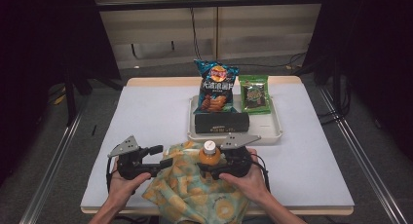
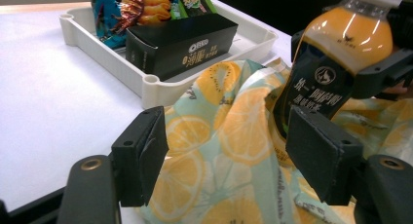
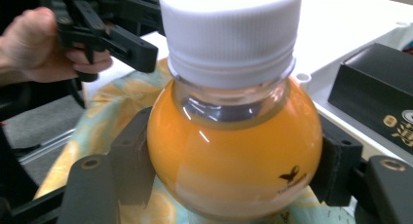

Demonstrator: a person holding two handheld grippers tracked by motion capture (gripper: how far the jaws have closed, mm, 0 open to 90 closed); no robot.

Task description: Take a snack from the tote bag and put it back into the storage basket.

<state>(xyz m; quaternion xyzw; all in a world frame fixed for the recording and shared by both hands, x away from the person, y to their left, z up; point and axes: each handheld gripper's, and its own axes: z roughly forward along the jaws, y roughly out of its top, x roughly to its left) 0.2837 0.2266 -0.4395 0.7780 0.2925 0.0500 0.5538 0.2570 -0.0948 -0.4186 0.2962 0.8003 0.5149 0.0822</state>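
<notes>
Orange juice in its bottle (image 3: 234, 151) stands upright on the near, citrus-print bag (image 1: 195, 190), clamped between the pads of my right gripper (image 1: 214, 166) to steady it, while my left gripper (image 2: 226, 158), jaws apart and empty, hovers over the cloth beside it, ready to lift the fabric.

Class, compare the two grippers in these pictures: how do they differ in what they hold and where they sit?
The right gripper is shut on the orange juice bottle; the left gripper is open, holding nothing. The right one is over the fruit-print bag; the left one reaches its edge from the side. Both are black, hand-held, with a grey plate.
</notes>
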